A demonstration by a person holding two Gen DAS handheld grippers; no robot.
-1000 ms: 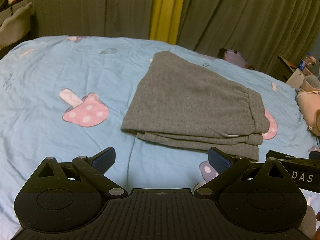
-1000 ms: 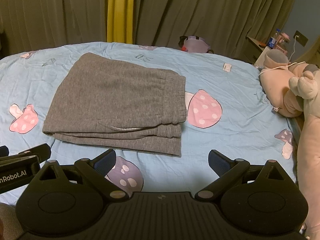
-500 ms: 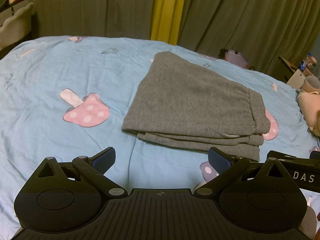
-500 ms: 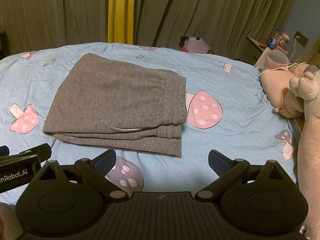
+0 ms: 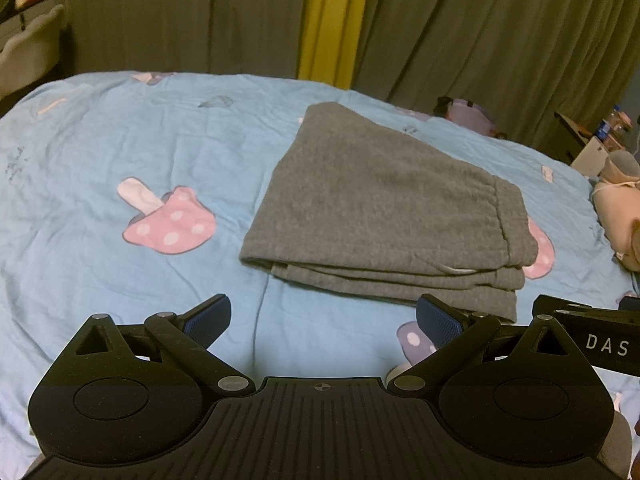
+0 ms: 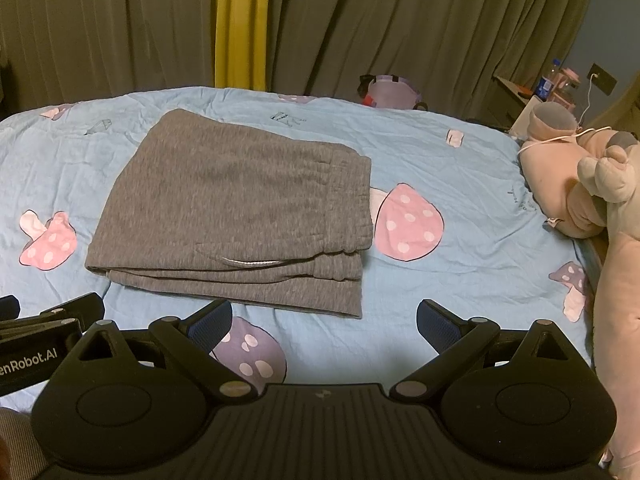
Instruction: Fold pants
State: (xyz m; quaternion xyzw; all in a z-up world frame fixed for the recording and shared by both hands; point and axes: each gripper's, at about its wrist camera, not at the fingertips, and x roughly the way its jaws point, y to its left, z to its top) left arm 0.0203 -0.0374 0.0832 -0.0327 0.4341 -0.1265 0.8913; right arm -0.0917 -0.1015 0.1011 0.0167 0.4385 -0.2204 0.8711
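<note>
Grey sweatpants (image 5: pixel 380 208) (image 6: pixel 240 208) lie folded into a thick rectangle on the blue bedsheet, waistband to the right, a white drawstring peeking from the near edge. My left gripper (image 5: pixel 323 318) hovers open just short of the pants' near edge, nothing between its blue pads. My right gripper (image 6: pixel 324 320) is likewise open and empty, held back from the stack's near right corner. Each gripper's body shows at the edge of the other's view.
The blue sheet (image 5: pixel 100 240) carries pink and purple mushroom prints. Plush toys (image 6: pixel 600 184) lie along the right side of the bed. Dark curtains (image 6: pixel 400 20) with a yellow strip hang behind, and a bedside stand with bottles (image 6: pixel 548 84) sits at the far right.
Both views have shifted only very slightly; the pants lie unchanged and both grippers stay open.
</note>
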